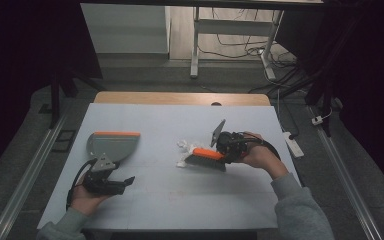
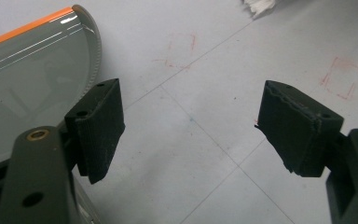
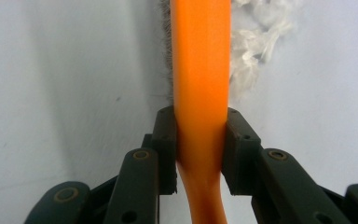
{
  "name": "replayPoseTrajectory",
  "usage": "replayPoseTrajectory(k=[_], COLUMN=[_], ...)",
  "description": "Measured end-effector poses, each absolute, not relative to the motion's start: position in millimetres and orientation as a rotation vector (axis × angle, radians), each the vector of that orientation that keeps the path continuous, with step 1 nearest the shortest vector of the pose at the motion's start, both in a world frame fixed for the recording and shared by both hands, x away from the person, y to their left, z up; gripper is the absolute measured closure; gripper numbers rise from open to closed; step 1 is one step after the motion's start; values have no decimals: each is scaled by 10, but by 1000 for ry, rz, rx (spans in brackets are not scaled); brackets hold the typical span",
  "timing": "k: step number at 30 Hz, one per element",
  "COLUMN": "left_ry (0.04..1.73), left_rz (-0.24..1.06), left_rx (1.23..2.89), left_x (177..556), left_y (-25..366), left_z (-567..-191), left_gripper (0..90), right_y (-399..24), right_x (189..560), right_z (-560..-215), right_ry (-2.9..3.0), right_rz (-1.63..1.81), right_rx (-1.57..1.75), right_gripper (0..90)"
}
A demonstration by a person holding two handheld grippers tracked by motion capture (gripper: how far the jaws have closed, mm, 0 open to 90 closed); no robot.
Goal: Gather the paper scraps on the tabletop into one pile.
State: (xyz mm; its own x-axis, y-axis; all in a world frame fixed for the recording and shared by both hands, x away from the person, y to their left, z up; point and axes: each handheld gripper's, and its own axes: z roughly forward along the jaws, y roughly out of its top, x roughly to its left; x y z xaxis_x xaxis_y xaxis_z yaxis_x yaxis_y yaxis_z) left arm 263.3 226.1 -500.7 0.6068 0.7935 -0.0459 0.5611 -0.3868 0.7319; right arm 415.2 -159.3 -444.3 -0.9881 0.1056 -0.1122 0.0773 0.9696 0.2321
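The right hand [image 1: 257, 156] reaches in from the table's right side, its right gripper [image 1: 226, 149] clenched on the orange handle of a brush [image 1: 206, 158] whose grey bristles rest on the white table [image 1: 180, 197]. In the right gripper view the handle sits squeezed between both jaws. Scraps of white paper [image 1: 185, 147] lie touching the brush's far side. The left hand [image 1: 87, 195] rests near the table's front left, its left gripper [image 1: 121, 184] released, jaws wide apart over bare tabletop. An empty grey dustpan [image 1: 111, 144] with an orange edge lies just beside it, well apart from the paper.
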Motion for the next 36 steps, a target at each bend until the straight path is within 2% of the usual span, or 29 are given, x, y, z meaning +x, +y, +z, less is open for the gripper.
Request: replayPoseTrajectory(k=[8, 16, 26, 36], left_ry=[1061, 1057, 1057, 1044], left_rz=[404, 405, 403, 395], left_rx=[2092, 2088, 2083, 2067], left_x=[2626, 2622, 2622, 2617], left_y=[2272, 2270, 2282, 2288], left_z=[-5000, -4992, -4988, -4973], left_gripper=[238, 239, 239, 242], right_y=[-1716, -1993, -2176, -2427], right_x=[3960, 3929, 3900, 3788], right_z=[-4229, -4026, -4133, -4342], right_ry=[2990, 2857, 2751, 2657], right_rz=[591, 714, 765, 862], right_rx=[160, 460, 765, 925], right_gripper=[696, 697, 696, 697])
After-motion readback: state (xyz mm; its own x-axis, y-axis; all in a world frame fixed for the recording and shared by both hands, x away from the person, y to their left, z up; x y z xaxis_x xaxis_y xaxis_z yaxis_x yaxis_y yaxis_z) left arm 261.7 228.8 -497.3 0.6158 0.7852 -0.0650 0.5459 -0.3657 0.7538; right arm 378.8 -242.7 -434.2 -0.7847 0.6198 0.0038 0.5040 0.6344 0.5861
